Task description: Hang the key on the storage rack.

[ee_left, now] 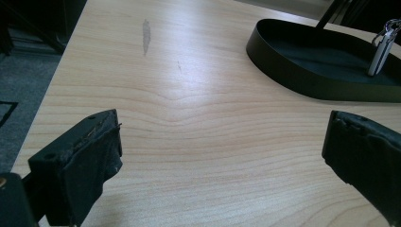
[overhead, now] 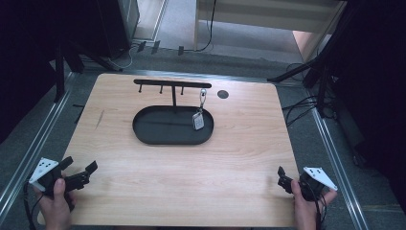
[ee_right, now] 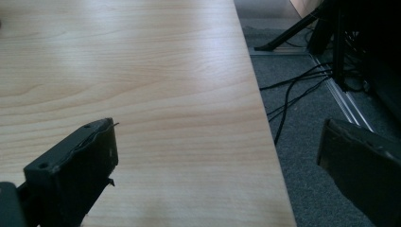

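We're holding the left gripper (overhead: 80, 173) and right gripper (overhead: 283, 178) wide open and empty at the bottom corners; the key tag (overhead: 197, 120) mid-frame is too blurry to read.

Soft overhead light leaves a pale sheen on the wooden worktop (ee_left: 189, 94) (brightest mid-board); surroundings fall into near-black. The high view is slightly grainy, and near jaws blur in both gripper views.
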`<action>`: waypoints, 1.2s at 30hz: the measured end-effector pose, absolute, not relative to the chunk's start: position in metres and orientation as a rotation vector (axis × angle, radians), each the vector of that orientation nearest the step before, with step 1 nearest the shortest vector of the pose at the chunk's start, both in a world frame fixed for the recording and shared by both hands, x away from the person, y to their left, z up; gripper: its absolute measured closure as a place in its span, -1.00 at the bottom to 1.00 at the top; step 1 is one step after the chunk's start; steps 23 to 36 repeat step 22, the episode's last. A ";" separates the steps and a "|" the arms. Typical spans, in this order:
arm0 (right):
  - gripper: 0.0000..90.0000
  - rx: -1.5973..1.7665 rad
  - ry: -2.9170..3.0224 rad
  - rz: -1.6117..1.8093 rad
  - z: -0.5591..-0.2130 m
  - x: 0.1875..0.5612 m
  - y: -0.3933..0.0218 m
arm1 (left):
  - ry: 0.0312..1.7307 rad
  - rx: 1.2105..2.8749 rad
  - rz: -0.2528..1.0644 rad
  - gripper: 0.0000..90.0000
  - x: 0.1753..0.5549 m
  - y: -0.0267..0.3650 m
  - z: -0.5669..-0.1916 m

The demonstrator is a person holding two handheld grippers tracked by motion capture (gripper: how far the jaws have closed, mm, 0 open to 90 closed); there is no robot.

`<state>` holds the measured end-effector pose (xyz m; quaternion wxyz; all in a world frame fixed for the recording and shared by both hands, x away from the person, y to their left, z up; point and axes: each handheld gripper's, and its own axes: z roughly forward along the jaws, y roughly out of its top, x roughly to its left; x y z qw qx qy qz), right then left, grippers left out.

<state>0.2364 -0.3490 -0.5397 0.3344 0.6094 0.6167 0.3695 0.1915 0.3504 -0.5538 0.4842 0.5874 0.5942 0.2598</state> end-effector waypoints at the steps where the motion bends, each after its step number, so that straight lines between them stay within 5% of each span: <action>1: -1.00 1.594 1.602 0.963 -0.541 0.235 -0.352 | 1.447 1.431 0.633 -1.00 0.192 0.350 -0.554; 36: -0.86 1.572 1.544 1.035 -0.546 0.213 -0.369 | 1.447 1.444 0.640 -1.00 0.190 0.349 -0.554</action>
